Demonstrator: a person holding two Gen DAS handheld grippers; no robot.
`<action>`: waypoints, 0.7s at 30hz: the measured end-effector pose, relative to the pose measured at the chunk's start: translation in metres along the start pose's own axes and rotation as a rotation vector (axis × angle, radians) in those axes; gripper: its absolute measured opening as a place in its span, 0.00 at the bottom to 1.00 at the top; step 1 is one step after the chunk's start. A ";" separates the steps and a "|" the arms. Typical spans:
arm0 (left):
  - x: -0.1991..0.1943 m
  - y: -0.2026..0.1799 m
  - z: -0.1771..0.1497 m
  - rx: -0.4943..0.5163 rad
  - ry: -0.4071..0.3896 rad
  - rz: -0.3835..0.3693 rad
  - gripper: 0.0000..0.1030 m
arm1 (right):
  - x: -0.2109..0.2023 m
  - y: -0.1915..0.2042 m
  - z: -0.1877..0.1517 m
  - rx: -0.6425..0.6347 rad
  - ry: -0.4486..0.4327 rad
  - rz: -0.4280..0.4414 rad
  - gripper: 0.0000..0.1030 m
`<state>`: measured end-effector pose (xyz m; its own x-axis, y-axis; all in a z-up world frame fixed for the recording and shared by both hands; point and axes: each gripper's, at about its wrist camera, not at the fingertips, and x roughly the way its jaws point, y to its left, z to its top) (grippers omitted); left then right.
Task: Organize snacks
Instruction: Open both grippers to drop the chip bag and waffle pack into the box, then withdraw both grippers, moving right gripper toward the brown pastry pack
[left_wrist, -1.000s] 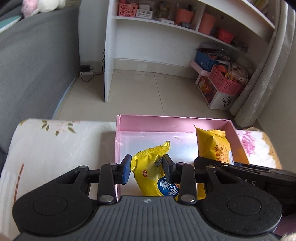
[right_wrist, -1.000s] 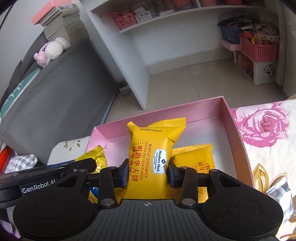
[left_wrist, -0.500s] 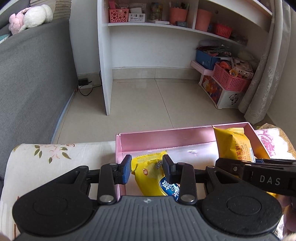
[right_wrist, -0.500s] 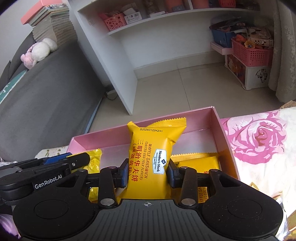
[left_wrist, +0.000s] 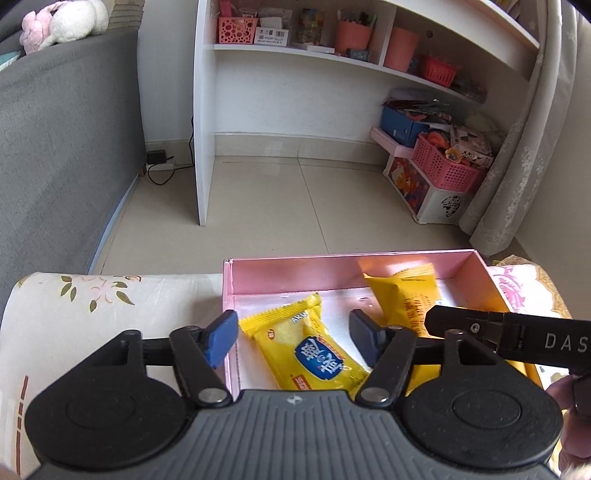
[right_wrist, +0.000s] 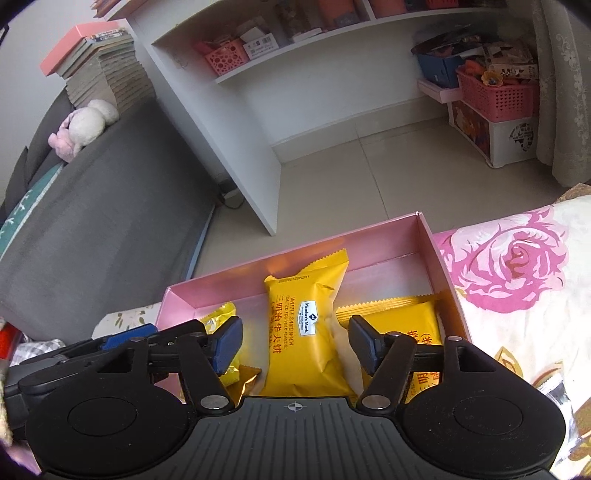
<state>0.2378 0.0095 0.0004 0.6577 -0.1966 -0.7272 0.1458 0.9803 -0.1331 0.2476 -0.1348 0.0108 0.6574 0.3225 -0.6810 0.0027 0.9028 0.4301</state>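
Snacks lie inside the pink box (left_wrist: 332, 271), which sits on the flowered cloth (left_wrist: 92, 306). The left gripper (left_wrist: 291, 332) is spread wide above the yellow packet with the blue label (left_wrist: 314, 354), and neither pad touches it. The right gripper (right_wrist: 295, 341) is wide too, with the waffle sandwich packet (right_wrist: 303, 332) lying free between its pads. A third orange packet (right_wrist: 402, 317) lies flat at the right side of the box, close beside the waffle packet.

Judging from this, the step in hand is the release, so each gripper should rise straight up with its jaws wide, so that no pad catches a crimped packet edge and drags it out of line. The left pad of the left gripper (left_wrist: 221, 338) hangs over the left wall of the box; lifting before any sideways move would avoid knocking that thin wall.

The two tools are very near each other over the box, so they should part one at a time. Open room is on the cloth at the left and at the right, and the far part of the box floor is bare for more packets.
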 end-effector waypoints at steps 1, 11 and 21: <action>-0.004 -0.001 -0.001 0.002 -0.006 0.008 0.71 | -0.004 0.001 0.000 -0.004 -0.006 -0.006 0.69; -0.043 -0.008 -0.011 0.014 -0.011 -0.017 0.85 | -0.057 0.005 -0.008 -0.024 -0.020 -0.011 0.80; -0.087 -0.008 -0.038 0.027 -0.011 -0.014 0.98 | -0.111 0.015 -0.039 -0.078 -0.017 -0.021 0.87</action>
<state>0.1511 0.0195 0.0392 0.6634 -0.2108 -0.7180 0.1747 0.9766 -0.1253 0.1454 -0.1462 0.0692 0.6709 0.2990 -0.6787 -0.0414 0.9288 0.3682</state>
